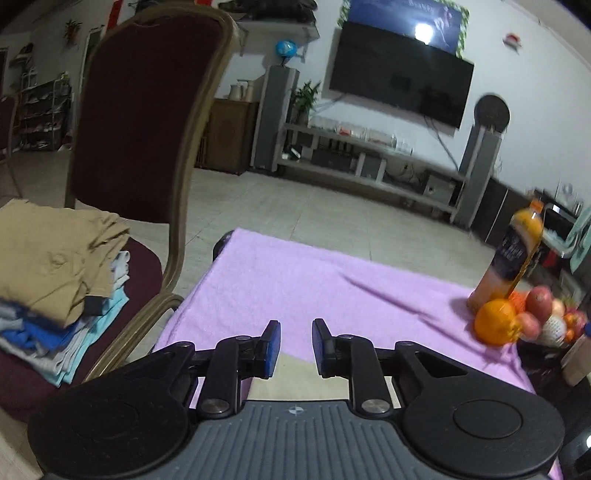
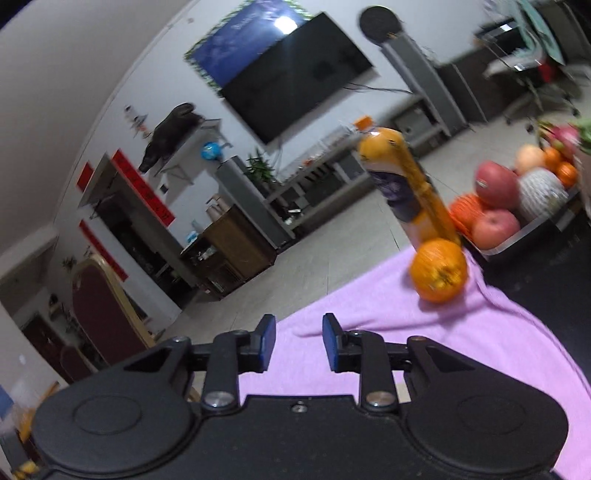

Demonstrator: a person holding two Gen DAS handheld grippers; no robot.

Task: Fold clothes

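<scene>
Lilac cloth (image 1: 314, 280) covers the bench, bare of garments. Clothes (image 1: 62, 280) lie folded and stacked on the chair (image 1: 147, 110) at left. Left tongs (image 1: 295, 347) and right tongs (image 2: 298, 341) parted, empty. Fits either every piece folded or more to fetch.

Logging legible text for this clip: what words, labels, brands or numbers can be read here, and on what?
Nothing reads clearly.
Juice bottle label: dark print, blurred.
Poster above the TV: pale lettering, too small.
Red door banners: dark characters, too blurred.
Apple sticker: too small.
Left claw and right claw: no markings.
</scene>
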